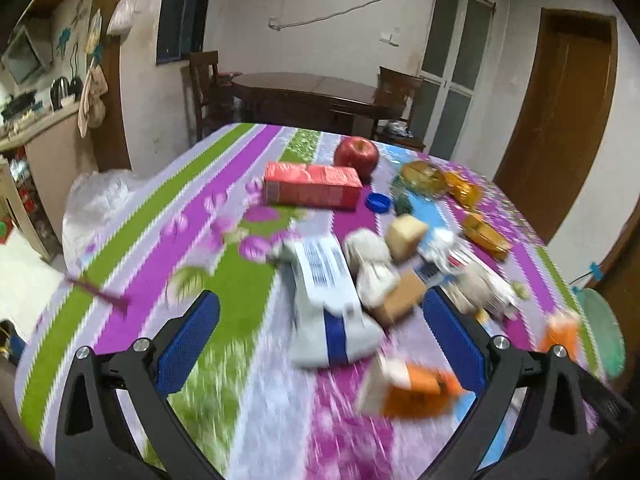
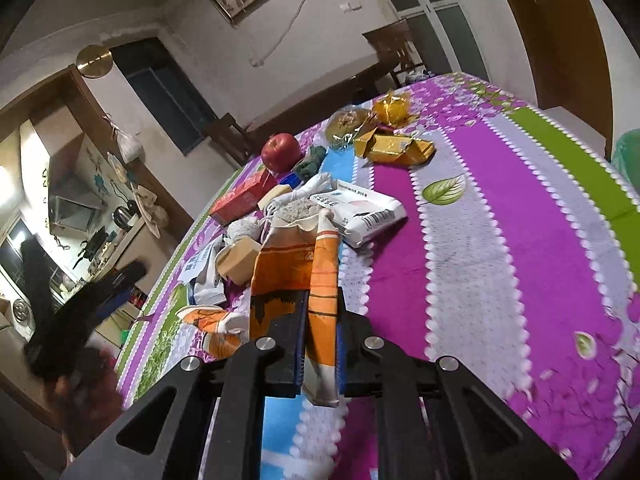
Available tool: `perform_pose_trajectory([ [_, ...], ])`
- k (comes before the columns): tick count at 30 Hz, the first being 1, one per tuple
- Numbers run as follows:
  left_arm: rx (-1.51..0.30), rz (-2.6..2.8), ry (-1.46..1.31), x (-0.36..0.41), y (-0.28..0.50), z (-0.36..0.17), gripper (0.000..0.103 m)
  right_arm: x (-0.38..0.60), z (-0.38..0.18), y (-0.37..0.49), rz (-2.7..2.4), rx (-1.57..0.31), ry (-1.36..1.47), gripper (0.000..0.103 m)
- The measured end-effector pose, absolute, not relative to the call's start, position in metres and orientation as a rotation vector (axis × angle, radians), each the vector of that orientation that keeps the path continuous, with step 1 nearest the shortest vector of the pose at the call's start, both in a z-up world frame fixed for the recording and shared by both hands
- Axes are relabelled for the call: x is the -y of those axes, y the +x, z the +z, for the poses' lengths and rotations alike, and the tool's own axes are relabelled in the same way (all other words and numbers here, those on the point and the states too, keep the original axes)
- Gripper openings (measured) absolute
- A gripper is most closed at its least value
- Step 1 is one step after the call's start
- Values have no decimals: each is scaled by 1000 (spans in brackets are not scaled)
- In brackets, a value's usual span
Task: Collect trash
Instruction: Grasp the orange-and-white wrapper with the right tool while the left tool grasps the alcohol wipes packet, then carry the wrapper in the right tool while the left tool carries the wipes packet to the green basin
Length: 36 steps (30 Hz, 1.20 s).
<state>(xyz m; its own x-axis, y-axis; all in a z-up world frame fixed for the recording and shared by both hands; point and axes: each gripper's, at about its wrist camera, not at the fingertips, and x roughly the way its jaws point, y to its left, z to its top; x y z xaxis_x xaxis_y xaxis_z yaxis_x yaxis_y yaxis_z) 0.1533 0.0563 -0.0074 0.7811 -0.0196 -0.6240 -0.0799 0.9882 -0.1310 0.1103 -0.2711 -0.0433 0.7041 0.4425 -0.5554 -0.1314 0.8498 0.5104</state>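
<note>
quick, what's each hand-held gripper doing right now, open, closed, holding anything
Left hand-held gripper: open, holding nothing, above the littered table.
Right hand-held gripper: closed on the orange-and-white wrapper.

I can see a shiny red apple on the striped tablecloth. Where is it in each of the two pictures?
Left wrist view: the round red apple sits upper centre, at the table's far end, just behind the long red carton.
Right wrist view: the apple is upper left of centre, beyond the litter pile.
Shared landmark: the red carton beside it.
</note>
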Motion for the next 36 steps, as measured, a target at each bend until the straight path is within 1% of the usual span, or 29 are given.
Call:
perform_pose_trajectory([
  [4, -774, -3, -166, -54, 200, -23, 96, 282, -43, 98, 331, -720, 467, 13],
  [8, -853, 16, -189, -59, 224, -45, 88, 291, -45, 91, 319, -729, 470, 13],
  [9, -880, 9, -201, -60, 229, -51, 82, 293, -46, 90, 317, -733, 468, 13],
  [10, -898, 5, -200, -60, 230, -55, 80, 294, -47, 89, 317, -736, 466, 13],
  [11, -914, 0, -196, -60, 232, -59, 75, 295, -47, 88, 314, -739, 464, 13],
  [14, -948, -13, -221, -63, 234, -71, 53, 296, -49, 88, 311, -742, 452, 13],
  [15, -936, -3, -221, -64, 232, -70, 44, 295, -49, 88, 308, -743, 445, 13],
  [16, -943, -11, -229, -65, 231, -71, 43, 294, -49, 88, 306, -742, 437, 13],
  [17, -942, -19, -245, -67, 228, -70, 39, 293, -49, 88, 305, -740, 430, 13],
  [21, -862, 37, -191, -66, 204, -51, 35, 279, -39, 88, 274, -715, 312, 13],
  [26, -733, 89, -107, -55, 174, -11, 34, 261, -17, 87, 251, -635, 136, 13],
  [29, -679, 54, -64, -35, 163, 12, 34, 260, -4, 87, 243, -591, 84, 13],
  [33, -673, -82, -40, 6, 166, 30, 34, 279, 16, 86, 186, -548, 50, 13],
  [36, -691, -207, -17, 47, 174, 38, 34, 312, 30, 82, 111, -541, 51, 13],
])
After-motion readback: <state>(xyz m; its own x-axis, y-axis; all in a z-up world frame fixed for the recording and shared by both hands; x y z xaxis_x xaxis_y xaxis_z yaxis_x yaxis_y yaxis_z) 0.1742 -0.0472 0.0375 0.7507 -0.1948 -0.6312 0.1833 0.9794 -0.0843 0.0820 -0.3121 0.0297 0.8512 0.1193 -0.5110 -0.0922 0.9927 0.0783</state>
